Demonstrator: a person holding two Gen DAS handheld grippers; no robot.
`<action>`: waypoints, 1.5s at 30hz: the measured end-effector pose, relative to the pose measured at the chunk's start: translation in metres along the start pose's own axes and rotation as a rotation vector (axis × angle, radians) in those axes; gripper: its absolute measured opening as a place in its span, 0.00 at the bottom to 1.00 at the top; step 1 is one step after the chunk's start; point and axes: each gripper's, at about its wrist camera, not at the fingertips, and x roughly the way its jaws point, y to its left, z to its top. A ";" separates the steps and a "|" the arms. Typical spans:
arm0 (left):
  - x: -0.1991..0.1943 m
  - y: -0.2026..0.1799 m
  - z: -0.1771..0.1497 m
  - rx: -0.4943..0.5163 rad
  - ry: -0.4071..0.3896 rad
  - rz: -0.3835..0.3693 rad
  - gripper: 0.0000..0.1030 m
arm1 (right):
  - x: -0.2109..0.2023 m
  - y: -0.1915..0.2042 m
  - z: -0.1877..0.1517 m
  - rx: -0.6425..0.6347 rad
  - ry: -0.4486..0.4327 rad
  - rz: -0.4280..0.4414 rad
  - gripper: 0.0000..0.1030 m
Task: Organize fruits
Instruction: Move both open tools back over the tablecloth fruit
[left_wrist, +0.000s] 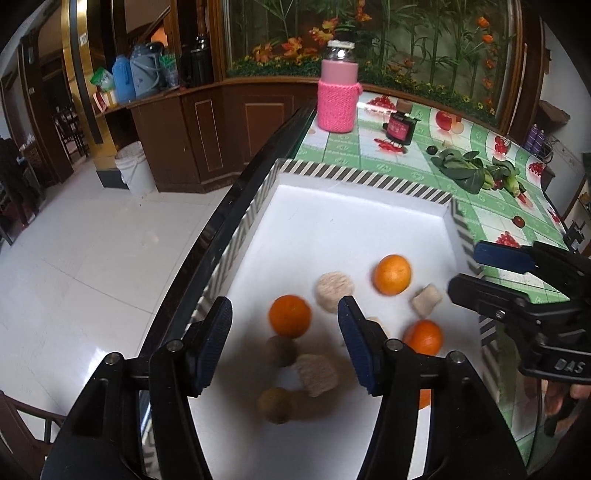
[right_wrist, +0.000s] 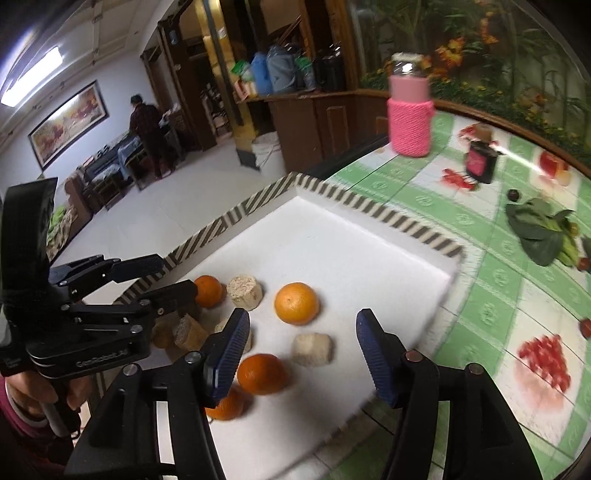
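Both grippers, left gripper (left_wrist: 284, 343) and right gripper (right_wrist: 301, 354): jaws half-open, empty | tray (left_wrist: 354, 177): oranges scattered mid-tray | advice: centre one orange (right_wrist: 296, 303) before closing.

Home dining room, table (left_wrist: 399, 155) wearing a fruit-print green tablecloth, wooden cabinets (left_wrist: 207, 125) lining the wall, thermos jugs (left_wrist: 136, 74) standing on a counter, framed painting (right_wrist: 68, 122) hanging beyond, a person (right_wrist: 147, 133) standing at a far table, white tiled floor (left_wrist: 92, 258) gleaming.
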 end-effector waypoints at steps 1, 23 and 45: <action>-0.002 -0.004 0.001 0.002 -0.007 0.000 0.57 | -0.007 -0.003 -0.002 0.014 -0.016 -0.009 0.65; -0.020 -0.140 0.002 0.143 -0.038 -0.109 0.70 | -0.107 -0.098 -0.077 0.232 -0.093 -0.210 0.80; 0.001 -0.249 0.004 0.299 0.075 -0.271 0.70 | -0.177 -0.243 -0.139 0.444 -0.076 -0.448 0.81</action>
